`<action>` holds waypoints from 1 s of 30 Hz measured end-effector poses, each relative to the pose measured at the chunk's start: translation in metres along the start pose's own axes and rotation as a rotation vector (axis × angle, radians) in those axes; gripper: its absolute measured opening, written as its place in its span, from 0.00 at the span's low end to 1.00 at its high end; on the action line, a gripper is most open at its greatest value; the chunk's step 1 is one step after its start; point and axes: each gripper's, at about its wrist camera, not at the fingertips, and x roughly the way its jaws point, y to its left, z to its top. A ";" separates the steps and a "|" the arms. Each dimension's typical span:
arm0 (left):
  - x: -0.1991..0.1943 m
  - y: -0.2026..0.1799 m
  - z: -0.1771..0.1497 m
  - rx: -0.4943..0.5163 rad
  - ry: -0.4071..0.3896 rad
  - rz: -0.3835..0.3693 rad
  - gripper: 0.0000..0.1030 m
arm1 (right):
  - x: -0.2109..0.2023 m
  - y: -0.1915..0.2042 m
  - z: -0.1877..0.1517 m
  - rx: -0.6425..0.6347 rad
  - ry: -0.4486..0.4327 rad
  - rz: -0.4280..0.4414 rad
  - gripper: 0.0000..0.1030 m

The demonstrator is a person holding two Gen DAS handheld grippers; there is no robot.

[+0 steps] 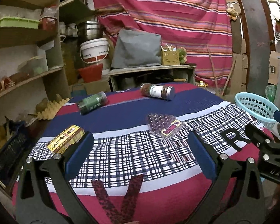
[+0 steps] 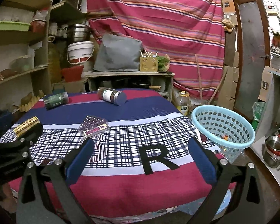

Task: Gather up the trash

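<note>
Both grippers hover over the near edge of the tabletop point(image 2: 121, 183), each with its fingers spread wide and nothing between them, so the step in hand looks like picking which piece of trash to go for.

The blue basket point(image 2: 223, 128) makes the handiest landmark: it sits at the tabletop's right edge, just beyond the right gripper point(image 2: 140, 160), with a few small scraps visible in its bottom. The clear blister pack point(image 2: 94, 127) lies left of the basket, mid-cloth, closest to both grippers. The yellow box point(image 1: 65, 140) is farther left of the basket, just beside the left gripper point(image 1: 140, 155). A dark green jar point(image 1: 92, 102) and a silver-capped jar point(image 1: 157, 91) lie on their sides well beyond, at the far edge.

The next move probably calls for lowering spread fingers around the blister pack or box, closing, then carrying it over the basket.
</note>
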 end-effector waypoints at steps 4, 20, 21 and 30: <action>0.009 -0.005 -0.005 0.024 0.024 -0.005 0.95 | 0.004 -0.006 -0.002 0.027 0.016 -0.020 0.95; 0.023 -0.006 -0.008 0.005 0.061 -0.046 0.95 | 0.005 -0.011 -0.003 0.042 0.026 -0.063 0.95; 0.023 -0.006 -0.009 0.008 0.061 -0.040 0.95 | 0.005 -0.011 -0.003 0.039 0.021 -0.062 0.95; 0.027 -0.007 -0.011 -0.009 0.070 -0.049 0.95 | 0.010 -0.007 -0.005 0.027 0.025 -0.064 0.95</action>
